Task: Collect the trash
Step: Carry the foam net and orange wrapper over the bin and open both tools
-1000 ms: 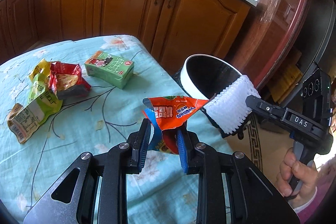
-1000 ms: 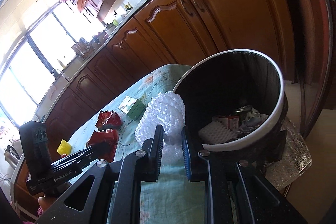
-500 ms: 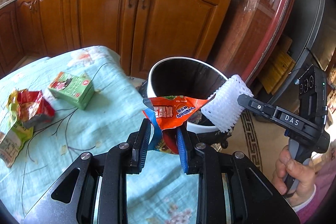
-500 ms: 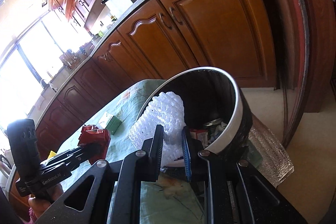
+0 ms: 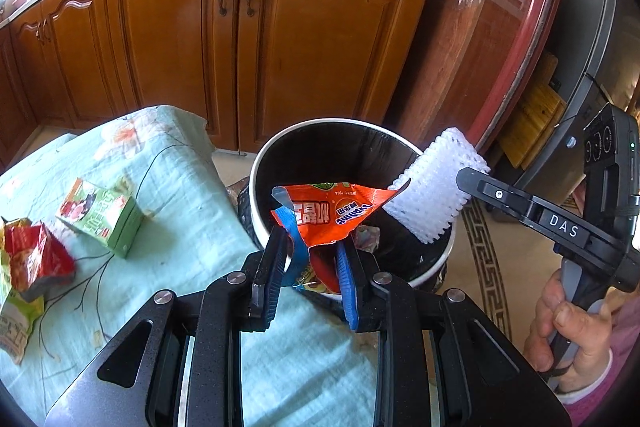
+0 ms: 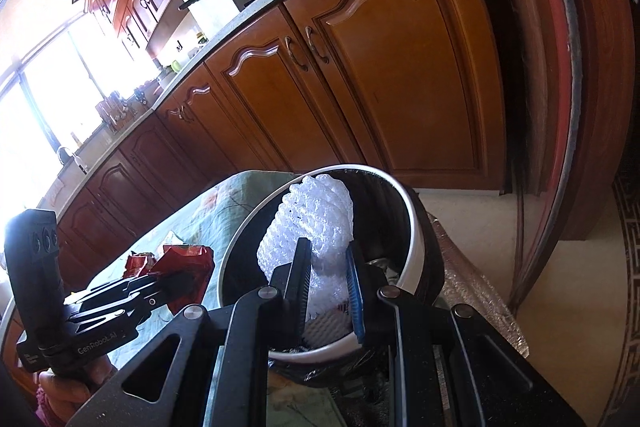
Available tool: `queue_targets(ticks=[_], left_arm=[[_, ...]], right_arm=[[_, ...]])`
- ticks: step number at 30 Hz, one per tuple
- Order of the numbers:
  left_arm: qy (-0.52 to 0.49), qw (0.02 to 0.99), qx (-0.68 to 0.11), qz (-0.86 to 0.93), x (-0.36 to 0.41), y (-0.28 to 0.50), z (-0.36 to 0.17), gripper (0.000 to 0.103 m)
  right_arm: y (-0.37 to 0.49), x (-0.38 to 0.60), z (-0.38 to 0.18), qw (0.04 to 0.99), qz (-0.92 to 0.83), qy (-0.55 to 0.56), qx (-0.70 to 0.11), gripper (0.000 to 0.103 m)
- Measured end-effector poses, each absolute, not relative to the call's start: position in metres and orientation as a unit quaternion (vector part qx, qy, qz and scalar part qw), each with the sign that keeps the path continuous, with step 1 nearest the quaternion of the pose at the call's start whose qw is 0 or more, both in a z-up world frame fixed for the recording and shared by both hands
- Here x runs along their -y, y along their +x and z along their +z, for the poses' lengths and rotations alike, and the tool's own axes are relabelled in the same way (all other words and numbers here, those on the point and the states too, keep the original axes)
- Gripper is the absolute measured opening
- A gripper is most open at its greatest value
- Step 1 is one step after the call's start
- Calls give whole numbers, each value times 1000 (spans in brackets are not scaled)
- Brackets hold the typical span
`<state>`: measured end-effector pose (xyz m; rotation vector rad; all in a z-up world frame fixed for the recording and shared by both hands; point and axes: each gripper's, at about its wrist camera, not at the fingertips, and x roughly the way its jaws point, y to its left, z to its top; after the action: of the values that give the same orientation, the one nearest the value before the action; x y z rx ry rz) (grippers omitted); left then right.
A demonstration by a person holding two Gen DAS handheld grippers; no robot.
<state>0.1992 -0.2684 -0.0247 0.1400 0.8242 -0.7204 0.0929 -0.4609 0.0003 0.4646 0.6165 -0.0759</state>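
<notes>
1. Tabletop (image 5: 192,211) under its pale green cloth, and the bin (image 5: 256,187) stands right at its edge, so we only have to carry trash past the corner.
2. Over the bin's mouth, our right claw (image 6: 328,283) is clamped on the white foam net (image 6: 316,223), ready to drop.
3. Our left claw (image 5: 310,267) pinches the orange wrapper (image 5: 332,215) above the near rim.
4. Waiting on the cloth: green carton (image 5: 100,215), red packet (image 5: 34,259). Nothing blocks us.
</notes>
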Motion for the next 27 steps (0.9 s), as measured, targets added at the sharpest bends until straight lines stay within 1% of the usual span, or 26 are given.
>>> queue_targets(ticks=[10, 17, 18, 19, 20, 21, 22, 23, 27], left_arm=[[87, 844, -404, -341, 294, 215, -32, 23], [98, 842, -414, -332, 305, 224, -37, 28], [98, 843, -414, -330, 306, 224, -37, 31], [97, 842, -415, -329, 305, 225, -37, 33], [94, 842, -416, -331, 305, 225, -37, 37], [93, 842, -416, -331, 306, 226, -36, 44], [92, 843, -416, -329, 306, 225, -36, 49], [90, 844, -414, -329, 305, 225, -36, 57], [80, 846, -413, -327, 298, 223, -35, 61]], right_arm=[[113, 464, -3, 923, -51, 196, -326, 18], [124, 468, -7, 919, -53, 188, -344, 22], [126, 468, -8, 917, -52, 188, -347, 23], [126, 469, -9, 916, -52, 188, -349, 30], [127, 470, -9, 916, -52, 189, -350, 37], [127, 470, -10, 916, -51, 191, -350, 40], [127, 470, -10, 915, -50, 192, -350, 46], [127, 471, -10, 915, -49, 195, -349, 52], [121, 470, -8, 916, -48, 202, -343, 55]])
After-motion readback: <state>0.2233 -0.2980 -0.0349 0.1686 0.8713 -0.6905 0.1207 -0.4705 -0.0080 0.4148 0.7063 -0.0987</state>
